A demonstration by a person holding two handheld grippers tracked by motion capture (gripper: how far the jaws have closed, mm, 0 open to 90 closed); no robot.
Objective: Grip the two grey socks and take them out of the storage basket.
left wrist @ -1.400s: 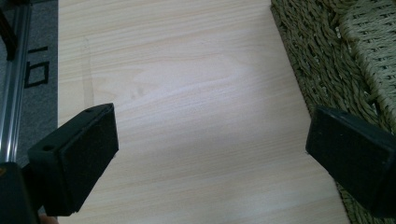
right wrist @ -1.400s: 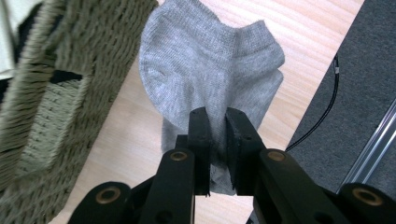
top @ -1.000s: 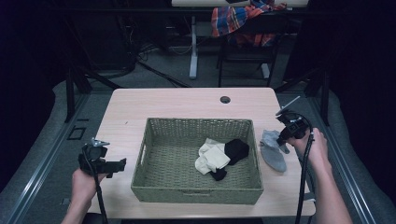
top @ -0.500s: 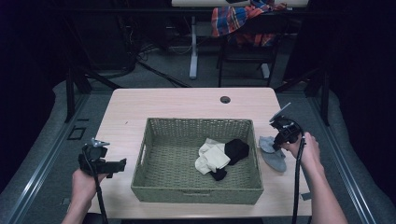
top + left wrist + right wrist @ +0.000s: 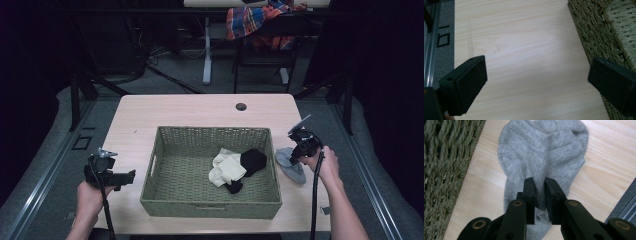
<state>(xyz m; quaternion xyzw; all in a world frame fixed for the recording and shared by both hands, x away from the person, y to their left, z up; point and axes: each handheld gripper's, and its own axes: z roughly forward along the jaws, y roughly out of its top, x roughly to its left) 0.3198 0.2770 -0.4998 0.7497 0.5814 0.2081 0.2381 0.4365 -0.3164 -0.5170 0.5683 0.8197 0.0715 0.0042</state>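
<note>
While the right gripper (image 5: 539,192) is pinching a fold of the grey sock (image 5: 544,157) just right of the basket (image 5: 210,207), its near-closed jaws are catching little cloth — the sock could be slipping free. Left of the basket, the left gripper (image 5: 536,75) is idling, jaws wide apart.
</note>
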